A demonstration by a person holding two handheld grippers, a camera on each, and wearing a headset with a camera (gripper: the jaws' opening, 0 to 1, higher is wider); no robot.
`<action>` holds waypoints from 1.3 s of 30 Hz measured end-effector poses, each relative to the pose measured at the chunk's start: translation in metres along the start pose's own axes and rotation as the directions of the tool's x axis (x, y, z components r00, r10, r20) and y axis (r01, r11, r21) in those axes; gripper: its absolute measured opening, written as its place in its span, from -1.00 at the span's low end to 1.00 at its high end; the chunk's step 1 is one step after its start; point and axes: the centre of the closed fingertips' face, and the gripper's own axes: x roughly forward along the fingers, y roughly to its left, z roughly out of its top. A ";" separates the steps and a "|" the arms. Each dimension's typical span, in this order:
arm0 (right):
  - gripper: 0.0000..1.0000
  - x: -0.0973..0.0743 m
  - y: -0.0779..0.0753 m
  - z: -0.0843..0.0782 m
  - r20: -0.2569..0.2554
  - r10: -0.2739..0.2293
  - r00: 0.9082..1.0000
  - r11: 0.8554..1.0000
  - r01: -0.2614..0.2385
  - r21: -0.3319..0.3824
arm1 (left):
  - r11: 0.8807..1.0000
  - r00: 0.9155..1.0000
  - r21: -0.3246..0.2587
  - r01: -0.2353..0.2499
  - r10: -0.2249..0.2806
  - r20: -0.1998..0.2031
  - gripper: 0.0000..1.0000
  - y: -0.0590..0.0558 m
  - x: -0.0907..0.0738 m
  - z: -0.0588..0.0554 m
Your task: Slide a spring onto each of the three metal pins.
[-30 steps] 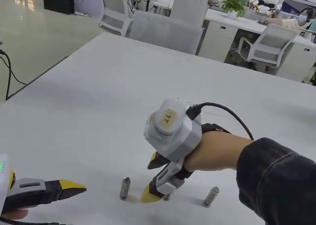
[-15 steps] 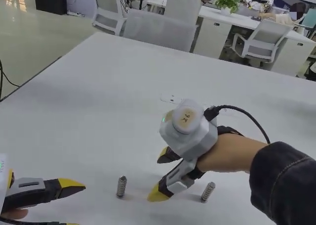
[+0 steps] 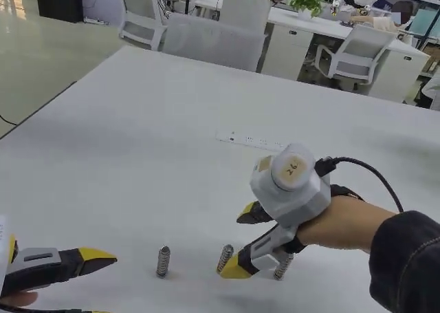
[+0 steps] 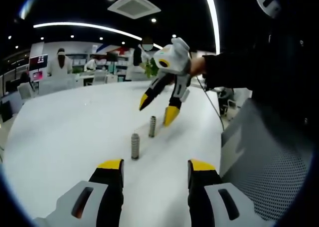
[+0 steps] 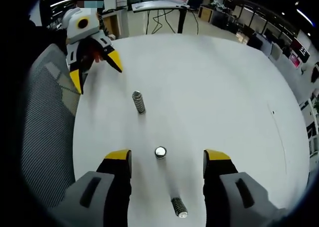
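Since one second ago the right tool (image 3: 238, 243) has drawn off the middle spring (image 3: 225, 257), which stands on the table (image 3: 172, 134) just beside one jaw; jaws apart, empty. Better to lift away straight, without brushing that spring.

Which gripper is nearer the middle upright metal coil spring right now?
Right. The right gripper hangs right at the middle upright metal coil spring, which sits between its fingers in the right gripper view. The left gripper lies well off, beyond the leftmost spring.
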 end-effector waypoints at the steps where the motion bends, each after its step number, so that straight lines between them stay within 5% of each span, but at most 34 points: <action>1: 0.14 -0.001 -0.001 -0.001 0.004 -0.007 1.000 1.000 0.007 0.002 | 1.000 1.000 0.000 0.001 -0.001 -0.001 -0.08 0.000 0.000 0.000; 26: 0.35 -0.028 -0.015 -0.035 0.122 -0.127 0.984 0.984 0.109 0.142 | 1.000 1.000 0.002 0.011 -0.011 -0.005 -0.04 -0.001 0.005 0.003; 39: 0.42 -0.037 -0.004 -0.051 0.188 -0.156 0.970 0.975 0.120 0.186 | 1.000 1.000 -0.008 0.007 -0.007 -0.002 -0.01 0.000 0.005 0.002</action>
